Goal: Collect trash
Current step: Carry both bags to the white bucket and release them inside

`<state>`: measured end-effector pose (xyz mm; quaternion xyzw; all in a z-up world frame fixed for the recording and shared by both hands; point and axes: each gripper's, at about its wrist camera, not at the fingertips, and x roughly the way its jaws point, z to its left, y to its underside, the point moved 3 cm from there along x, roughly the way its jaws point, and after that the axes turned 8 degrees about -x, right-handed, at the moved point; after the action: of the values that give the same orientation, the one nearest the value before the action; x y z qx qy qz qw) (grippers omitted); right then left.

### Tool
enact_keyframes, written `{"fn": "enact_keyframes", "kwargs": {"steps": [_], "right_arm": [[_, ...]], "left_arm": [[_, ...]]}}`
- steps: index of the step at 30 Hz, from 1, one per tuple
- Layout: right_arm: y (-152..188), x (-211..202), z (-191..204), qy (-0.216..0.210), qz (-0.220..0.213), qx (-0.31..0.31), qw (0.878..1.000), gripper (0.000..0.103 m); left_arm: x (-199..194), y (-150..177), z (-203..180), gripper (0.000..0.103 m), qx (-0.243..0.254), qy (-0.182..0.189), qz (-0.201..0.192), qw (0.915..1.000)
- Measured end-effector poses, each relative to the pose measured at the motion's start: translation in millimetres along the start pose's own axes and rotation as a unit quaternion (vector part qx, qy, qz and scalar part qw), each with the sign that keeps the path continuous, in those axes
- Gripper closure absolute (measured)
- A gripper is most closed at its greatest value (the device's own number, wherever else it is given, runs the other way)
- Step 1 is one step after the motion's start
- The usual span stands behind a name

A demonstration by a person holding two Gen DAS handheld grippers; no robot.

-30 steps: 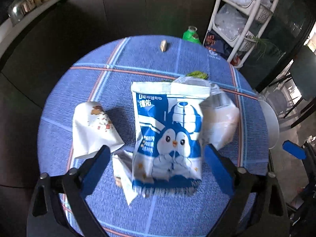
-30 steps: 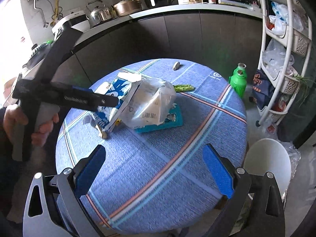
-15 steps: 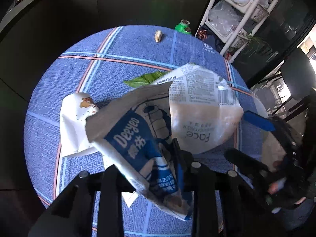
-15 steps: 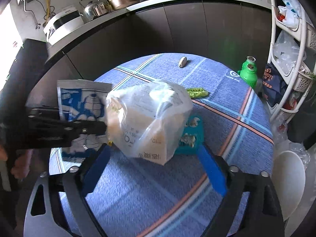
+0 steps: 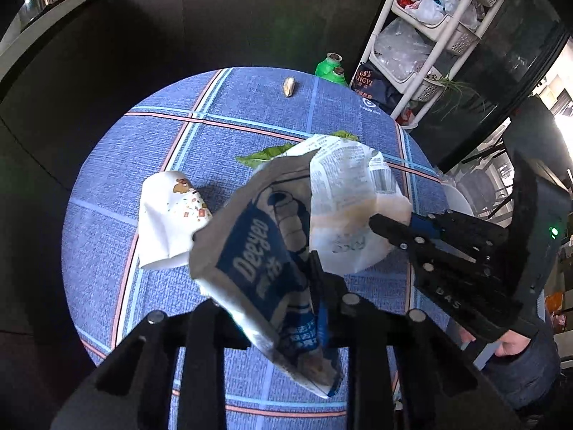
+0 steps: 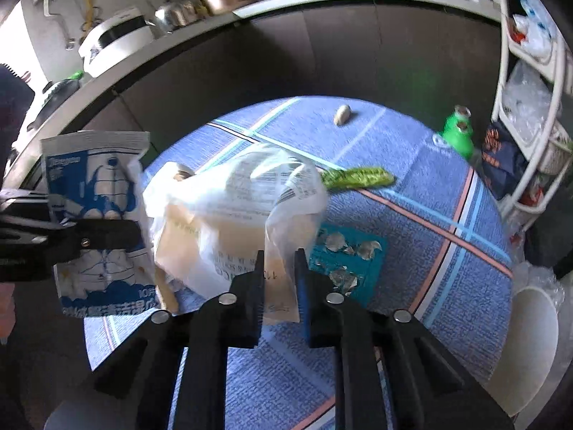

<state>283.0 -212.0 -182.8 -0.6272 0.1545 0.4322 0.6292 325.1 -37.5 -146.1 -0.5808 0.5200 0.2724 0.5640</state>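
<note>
Our left gripper (image 5: 315, 308) has its fingers clamped on the blue-and-white wet-wipe packet (image 5: 265, 268), held up above the table (image 5: 107, 222). Our right gripper (image 6: 279, 268) pinches the clear plastic bag (image 6: 232, 215), with the packet at its nine o'clock. A white paper wrapper (image 5: 168, 218) lies on the table at the packet's ten o'clock, with a green leaf (image 6: 358, 177) beyond.

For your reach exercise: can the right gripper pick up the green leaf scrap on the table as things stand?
Probably not: the right gripper is shut on the clear plastic bag, which hangs before the green leaf scrap.
</note>
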Motion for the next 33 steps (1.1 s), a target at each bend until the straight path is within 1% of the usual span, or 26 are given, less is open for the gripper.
{"fn": "enact_keyframes", "kwargs": {"steps": [2, 7, 11, 14, 19, 23, 26, 29, 33], "right_arm": [[-0.6, -13.7, 3.3, 0.013, -0.015, -0.008, 1.000, 0.093], [3.3, -51.9, 1.1, 0.050, -0.043, -0.005, 0.998, 0.093], [15.2, -83.6, -7.3, 0.066, -0.057, 0.010, 0.996, 0.093], [32.4, -106.4, -21.3, 0.085, -0.063, 0.027, 0.994, 0.092], [69.8, -141.0, -51.4, 0.112, -0.065, 0.070, 0.989, 0.092], [104.0, -163.9, -86.3, 0.143, -0.064, 0.113, 0.981, 0.092], [126.0, -173.7, -110.5, 0.161, -0.062, 0.144, 0.974, 0.092], [151.9, -182.2, -140.0, 0.187, -0.056, 0.177, 0.965, 0.092], [176.5, -179.7, -169.0, 0.204, -0.043, 0.204, 0.957, 0.092]], "left_arm": [[-5.7, 1.1, -1.1, 0.078, -0.001, 0.002, -0.006, 1.0000], [-31.7, 8.0, -11.0, 0.079, 0.003, 0.005, -0.031, 0.9995], [-48.3, 16.5, -23.9, 0.079, 0.011, 0.011, -0.040, 0.9991], [-55.9, 24.1, -38.5, 0.079, 0.020, 0.016, -0.044, 0.9987], [-53.1, 38.3, -72.9, 0.079, 0.042, 0.034, -0.027, 0.9982], [-40.9, 46.8, -109.1, 0.079, 0.073, 0.049, -0.011, 0.9961], [-30.3, 50.3, -139.6, 0.079, 0.096, 0.063, 0.001, 0.9933], [-21.1, 51.8, -169.9, 0.079, 0.116, 0.077, 0.012, 0.9901], [-9.1, 52.8, -207.7, 0.079, 0.139, 0.093, 0.024, 0.9856]]}}
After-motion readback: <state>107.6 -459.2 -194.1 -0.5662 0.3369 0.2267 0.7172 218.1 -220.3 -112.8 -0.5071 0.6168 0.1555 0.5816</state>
